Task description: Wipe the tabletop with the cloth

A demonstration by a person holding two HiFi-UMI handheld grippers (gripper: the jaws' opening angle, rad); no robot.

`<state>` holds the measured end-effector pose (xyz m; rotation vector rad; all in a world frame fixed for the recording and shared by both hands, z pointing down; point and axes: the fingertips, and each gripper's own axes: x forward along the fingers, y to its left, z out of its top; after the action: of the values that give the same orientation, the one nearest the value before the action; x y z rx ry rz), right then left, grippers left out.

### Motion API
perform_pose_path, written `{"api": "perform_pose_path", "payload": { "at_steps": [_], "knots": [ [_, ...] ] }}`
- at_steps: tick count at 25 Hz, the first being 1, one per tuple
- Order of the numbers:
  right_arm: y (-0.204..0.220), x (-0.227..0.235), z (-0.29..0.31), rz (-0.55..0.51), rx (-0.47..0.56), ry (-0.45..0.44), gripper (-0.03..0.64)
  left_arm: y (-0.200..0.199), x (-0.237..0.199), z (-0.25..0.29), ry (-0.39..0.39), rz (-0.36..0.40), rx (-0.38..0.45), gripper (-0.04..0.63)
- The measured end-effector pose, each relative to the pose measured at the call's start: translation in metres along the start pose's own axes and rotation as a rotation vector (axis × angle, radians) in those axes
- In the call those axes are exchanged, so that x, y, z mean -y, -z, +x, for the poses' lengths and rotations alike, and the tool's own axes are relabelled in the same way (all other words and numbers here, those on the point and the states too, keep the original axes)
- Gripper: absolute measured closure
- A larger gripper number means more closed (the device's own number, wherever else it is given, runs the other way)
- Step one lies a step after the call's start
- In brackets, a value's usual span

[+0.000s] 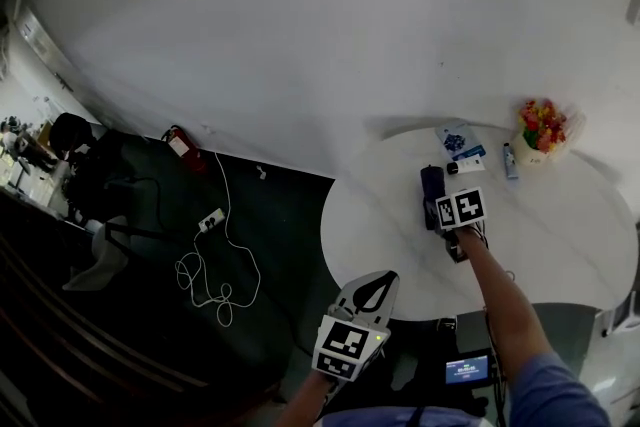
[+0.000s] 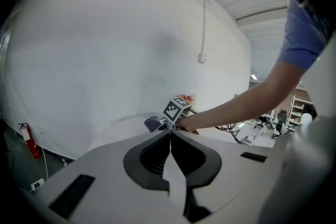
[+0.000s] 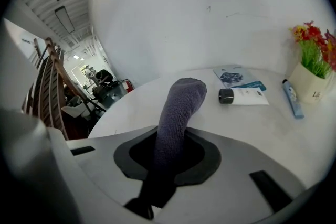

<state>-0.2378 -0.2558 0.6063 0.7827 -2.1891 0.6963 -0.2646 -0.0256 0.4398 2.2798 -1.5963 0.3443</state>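
A dark purple-grey cloth (image 1: 432,183) hangs over the round white table (image 1: 560,245). My right gripper (image 1: 440,205) is shut on it. In the right gripper view the cloth (image 3: 178,113) rises from between the jaws of that gripper (image 3: 168,152) and curls forward above the tabletop (image 3: 131,107). My left gripper (image 1: 376,287) is held off the table's near left edge, above the dark floor. Its jaws (image 2: 169,149) are shut with nothing between them. From the left gripper view I see the person's arm and the right gripper's marker cube (image 2: 176,109) over the table.
At the table's far side stand a pot of red and yellow flowers (image 1: 540,127), a blue booklet (image 1: 460,140), a small black cylinder (image 3: 226,95) and a blue tube (image 3: 291,98). On the floor lie a red fire extinguisher (image 1: 180,145) and a white cable (image 1: 215,260).
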Motion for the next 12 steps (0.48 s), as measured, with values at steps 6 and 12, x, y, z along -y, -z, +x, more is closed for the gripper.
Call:
{"api": "perform_pose_path", "payload": {
  "at_steps": [6, 12],
  "knots": [
    [0.017, 0.043, -0.025, 0.040, 0.011, -0.026, 0.549, -0.008, 0.036, 0.035, -0.013, -0.022, 0.002, 0.578],
    [0.049, 0.111, -0.057, 0.038, -0.027, -0.040, 0.549, -0.027, 0.090, 0.093, -0.015, -0.023, 0.001, 0.578]
  ]
}}
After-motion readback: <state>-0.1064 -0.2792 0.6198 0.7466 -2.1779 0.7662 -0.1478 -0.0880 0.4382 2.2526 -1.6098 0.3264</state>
